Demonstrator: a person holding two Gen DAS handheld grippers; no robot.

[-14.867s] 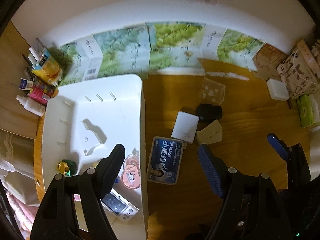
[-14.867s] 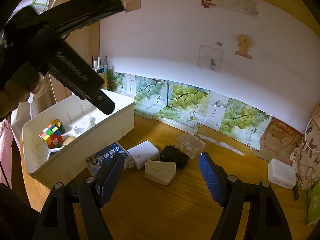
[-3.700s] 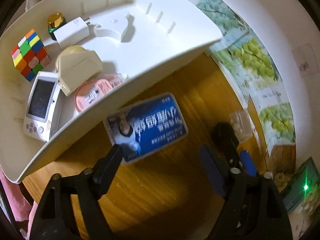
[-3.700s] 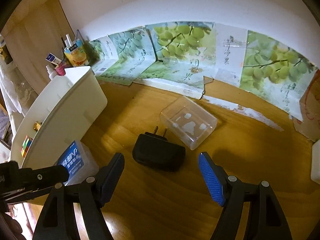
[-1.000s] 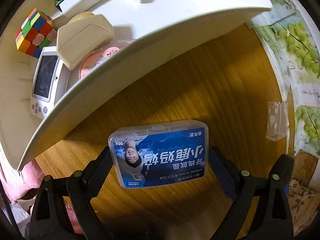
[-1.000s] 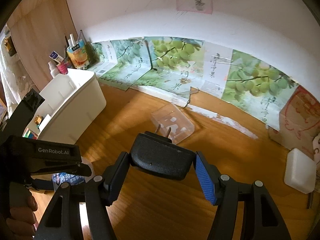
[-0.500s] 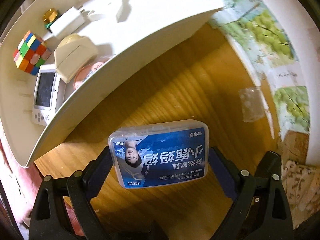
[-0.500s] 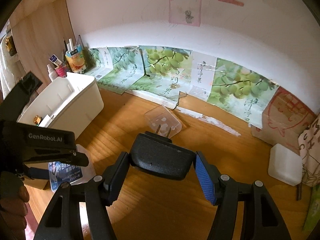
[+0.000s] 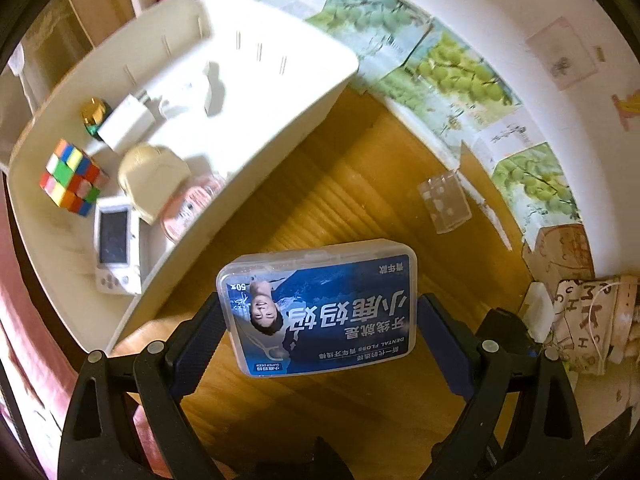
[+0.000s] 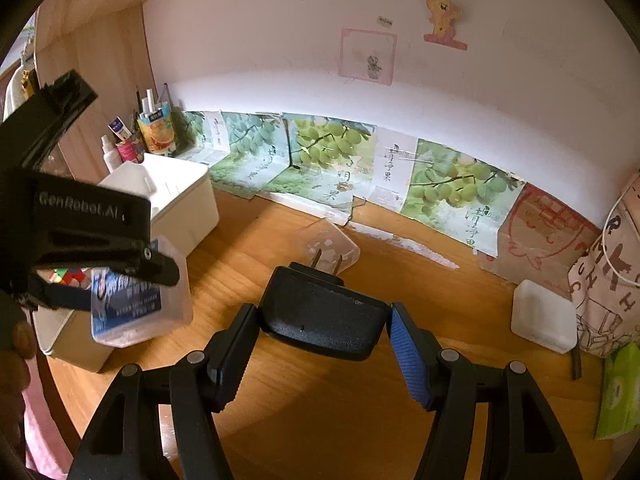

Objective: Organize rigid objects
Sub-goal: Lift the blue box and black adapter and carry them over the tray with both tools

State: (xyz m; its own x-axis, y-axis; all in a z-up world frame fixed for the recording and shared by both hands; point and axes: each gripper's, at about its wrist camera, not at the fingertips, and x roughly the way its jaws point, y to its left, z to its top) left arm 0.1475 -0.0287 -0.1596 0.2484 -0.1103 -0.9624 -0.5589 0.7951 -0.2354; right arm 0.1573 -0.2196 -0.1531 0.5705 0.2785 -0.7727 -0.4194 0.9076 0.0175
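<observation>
Dental floss box, long axis crosswise, clamped in left tool; white bin at ten o'clock. Right tool clamps black charger.

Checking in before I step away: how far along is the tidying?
Well along. The white bin already holds a puzzle cube, a handheld console and a white charger. The left gripper holds the floss box; the right gripper holds the black adapter. The clear case remains on the desk.

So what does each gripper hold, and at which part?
Left gripper: dental floss box, by its short ends. Right gripper: black plug adapter, by its sides.
</observation>
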